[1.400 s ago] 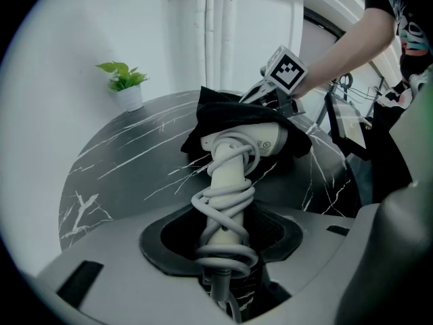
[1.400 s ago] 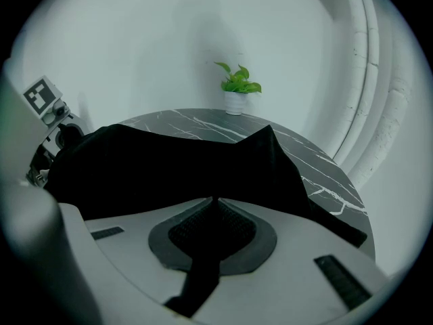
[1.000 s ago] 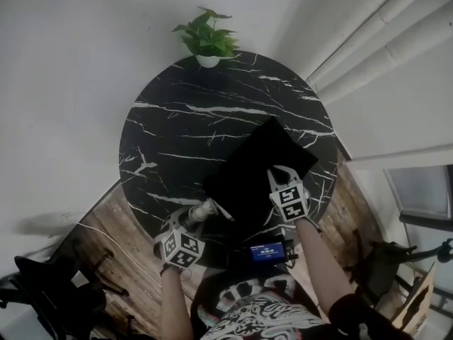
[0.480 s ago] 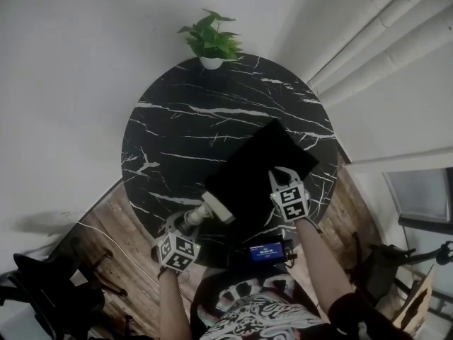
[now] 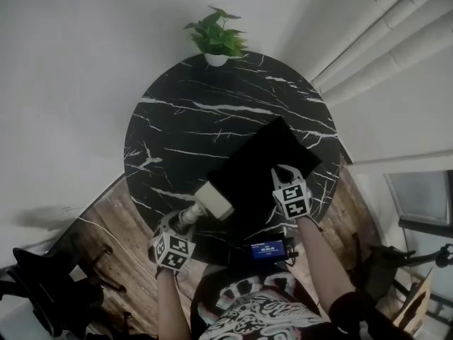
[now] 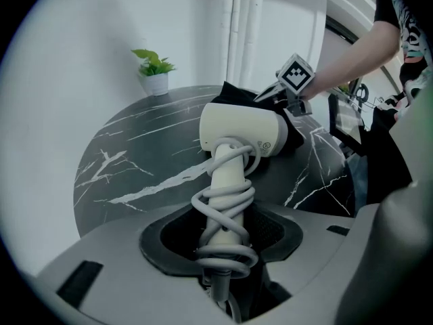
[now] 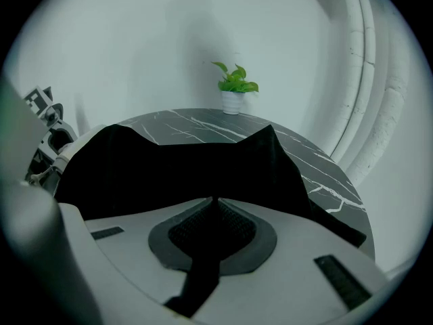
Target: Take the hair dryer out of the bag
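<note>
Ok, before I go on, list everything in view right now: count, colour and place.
table: one, black marble with white veins, centre
potted plant: one, green in white pot, table's far edge
bag: one, black, flat on table's near right part
hair dryer: one, cream white, at bag's near left edge
cord: one, white, wound round the dryer's handle
screen device: one, blue display, beside table's near edge
pipes: several, white, right wall
floor: one, wooden, around the table
left gripper: one, grey, shut on hair dryer's handle
right gripper: one, grey, shut on bag's near edge
</note>
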Demonstrator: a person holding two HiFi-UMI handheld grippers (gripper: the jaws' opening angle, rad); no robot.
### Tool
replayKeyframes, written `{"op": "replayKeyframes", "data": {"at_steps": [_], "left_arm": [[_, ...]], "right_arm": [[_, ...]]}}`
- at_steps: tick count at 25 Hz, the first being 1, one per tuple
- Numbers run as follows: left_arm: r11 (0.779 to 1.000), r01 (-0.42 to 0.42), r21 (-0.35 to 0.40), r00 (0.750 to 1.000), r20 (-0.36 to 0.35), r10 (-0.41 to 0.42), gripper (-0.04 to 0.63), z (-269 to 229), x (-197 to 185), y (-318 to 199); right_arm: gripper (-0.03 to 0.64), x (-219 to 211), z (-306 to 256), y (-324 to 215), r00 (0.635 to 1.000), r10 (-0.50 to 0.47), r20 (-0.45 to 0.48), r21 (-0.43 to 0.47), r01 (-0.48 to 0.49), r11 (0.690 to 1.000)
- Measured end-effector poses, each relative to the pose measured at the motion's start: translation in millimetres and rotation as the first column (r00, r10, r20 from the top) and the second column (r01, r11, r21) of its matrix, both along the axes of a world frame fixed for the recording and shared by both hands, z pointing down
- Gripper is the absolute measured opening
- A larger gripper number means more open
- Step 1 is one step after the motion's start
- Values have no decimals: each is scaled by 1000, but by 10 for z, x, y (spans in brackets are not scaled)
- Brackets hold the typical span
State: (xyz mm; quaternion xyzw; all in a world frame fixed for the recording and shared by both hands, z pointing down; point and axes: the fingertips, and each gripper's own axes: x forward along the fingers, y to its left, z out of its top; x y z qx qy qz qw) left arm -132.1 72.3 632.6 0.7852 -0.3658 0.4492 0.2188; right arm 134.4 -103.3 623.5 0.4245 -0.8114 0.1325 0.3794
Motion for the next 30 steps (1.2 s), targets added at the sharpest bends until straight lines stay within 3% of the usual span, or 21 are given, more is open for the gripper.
{"op": "replayKeyframes", "data": {"at_steps": [5, 9, 13, 20, 23, 26, 30], "left_arm": [[998, 64, -13, 998, -2, -64, 204, 7, -86, 33], [984, 176, -15, 984, -9, -176, 206, 11, -141, 46], [979, 205, 1, 979, -14, -205, 207, 17, -124, 50], [976, 218, 7, 972, -88, -217, 219, 1, -112, 37], [984, 178, 12, 975, -135, -175, 292, -67, -34, 81], [986, 164, 39, 979, -127, -158, 305, -99, -91, 129], [974, 209, 89, 973, -117, -198, 305, -221, -229, 137]], "right_arm": [[23, -3, -12, -1, 1000, 15, 8, -8, -15, 1000], [23, 26, 20, -35, 996, 71, 55, -72, -67, 995], [23, 71, -15, -27, 995, 84, 62, -122, -75, 990], [23, 43, -349, 68, 988, 90, 127, -50, -84, 995], [23, 30, -522, 144, 986, 88, 144, -21, -85, 996], [23, -58, -702, 235, 990, 51, 131, 24, -55, 998], [22, -157, -922, 357, 992, 13, 127, 85, -24, 996]]}}
